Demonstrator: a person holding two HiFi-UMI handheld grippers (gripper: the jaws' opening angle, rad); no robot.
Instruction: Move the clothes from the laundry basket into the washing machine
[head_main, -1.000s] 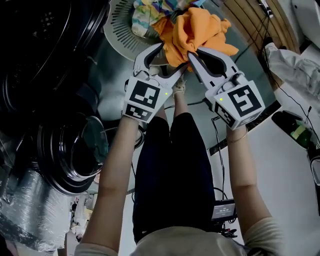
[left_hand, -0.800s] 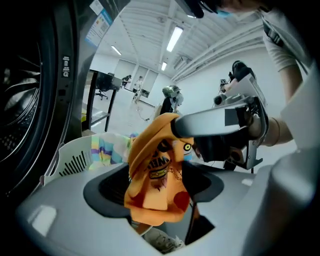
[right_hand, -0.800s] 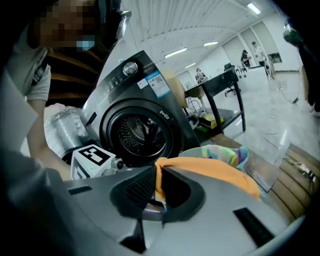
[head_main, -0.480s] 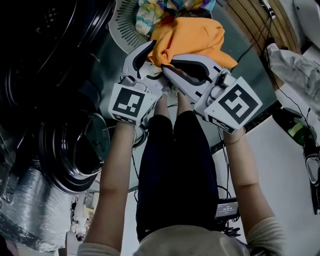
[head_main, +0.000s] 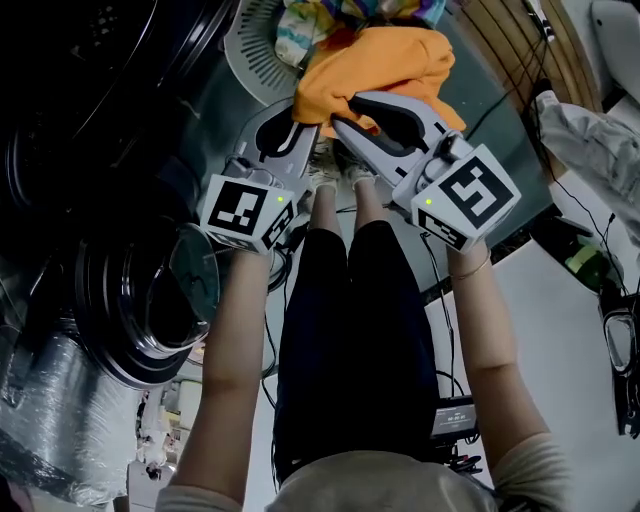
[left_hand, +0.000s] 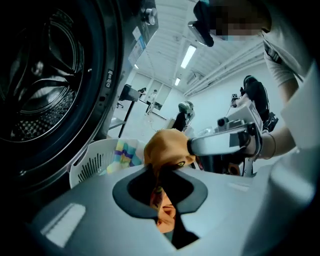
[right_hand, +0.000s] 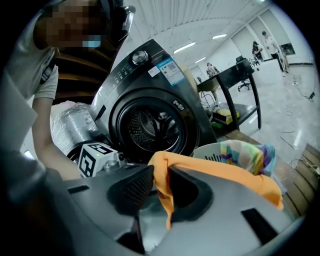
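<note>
Left tool (head_main: 296, 124), just closed, and right tool (head_main: 345, 112), just widened, pinch orange garment (head_main: 380, 55)

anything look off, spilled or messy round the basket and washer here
Nothing stands out. The orange garment is bunched up at the edge of the laundry basket, a multicoloured cloth lies inside the basket, and the washing machine has its door open. No clothes are on the floor, and nothing looks damaged.

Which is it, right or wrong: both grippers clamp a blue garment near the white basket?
Wrong colour: the garment is orange, as both gripper views show. The left gripper has just been closing on it; the right gripper, jaws just opening a little, pinches it, near the white basket.
</note>
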